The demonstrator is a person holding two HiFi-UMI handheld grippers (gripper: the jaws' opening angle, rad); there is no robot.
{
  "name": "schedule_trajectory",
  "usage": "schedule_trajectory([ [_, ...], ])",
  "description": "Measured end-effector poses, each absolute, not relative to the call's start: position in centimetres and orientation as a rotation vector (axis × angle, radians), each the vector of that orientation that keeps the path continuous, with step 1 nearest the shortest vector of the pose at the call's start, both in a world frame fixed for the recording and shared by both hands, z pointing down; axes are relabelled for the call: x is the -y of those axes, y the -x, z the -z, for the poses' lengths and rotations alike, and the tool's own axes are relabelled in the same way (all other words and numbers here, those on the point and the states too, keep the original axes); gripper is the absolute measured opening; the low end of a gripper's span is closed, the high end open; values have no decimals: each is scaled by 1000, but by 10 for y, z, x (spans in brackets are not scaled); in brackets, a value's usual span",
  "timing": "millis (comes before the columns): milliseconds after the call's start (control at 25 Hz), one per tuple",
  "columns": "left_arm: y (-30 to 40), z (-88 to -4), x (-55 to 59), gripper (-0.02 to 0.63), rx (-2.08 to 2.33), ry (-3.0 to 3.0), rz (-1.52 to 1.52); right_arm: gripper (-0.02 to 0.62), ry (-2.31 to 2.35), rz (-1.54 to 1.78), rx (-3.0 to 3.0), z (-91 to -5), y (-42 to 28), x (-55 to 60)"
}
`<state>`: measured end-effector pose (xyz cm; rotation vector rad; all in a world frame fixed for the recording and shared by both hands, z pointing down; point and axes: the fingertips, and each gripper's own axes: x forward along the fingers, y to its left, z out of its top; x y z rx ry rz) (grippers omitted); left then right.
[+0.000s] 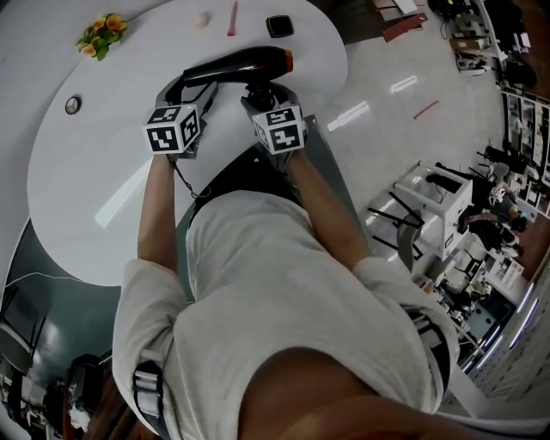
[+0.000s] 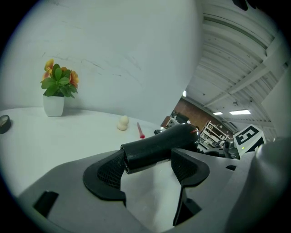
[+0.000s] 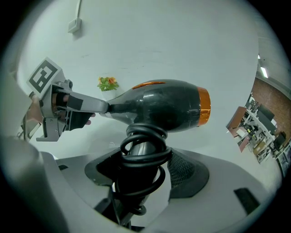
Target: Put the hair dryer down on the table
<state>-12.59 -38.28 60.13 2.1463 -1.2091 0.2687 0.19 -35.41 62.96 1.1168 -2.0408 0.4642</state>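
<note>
The white oval table fills the upper left of the head view, and the hair dryer is over its near right part, close to the edge at 3 o'clock. No view settles whether the hair dryer touches the top or hangs just above it. Its long axis runs across the person, from the narrow nozzle at 9 o'clock to the orange rear end at 3 o'clock, with that rear end tipped slightly away. The handle, wrapped in its black cord, points back toward the person at 6 o'clock. Both grippers reach it from 6 o'clock, side by side and equally near. The left gripper is pinching the nozzle, with the dark tube lying crosswise between its pads in the left gripper view. The right gripper is clamped on the corded handle directly under the body. Since the barrel already lies roughly level with the surface, the set-down looks like a straight lowering with both ends kept even, then a release. The table beneath and toward 12 o'clock looks bare. The small things lie well apart at the far rim: a pot of flowers at 10 o'clock, a red stick and a black square item at 12 o'clock.
</note>
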Motion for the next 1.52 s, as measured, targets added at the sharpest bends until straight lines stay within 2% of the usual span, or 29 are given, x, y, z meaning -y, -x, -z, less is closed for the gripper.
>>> schedule_trajectory([
  [1520, 121, -635, 428, 321, 1198, -2077, -315, 307, -1062, -638, 1991, -663, -6, 392],
])
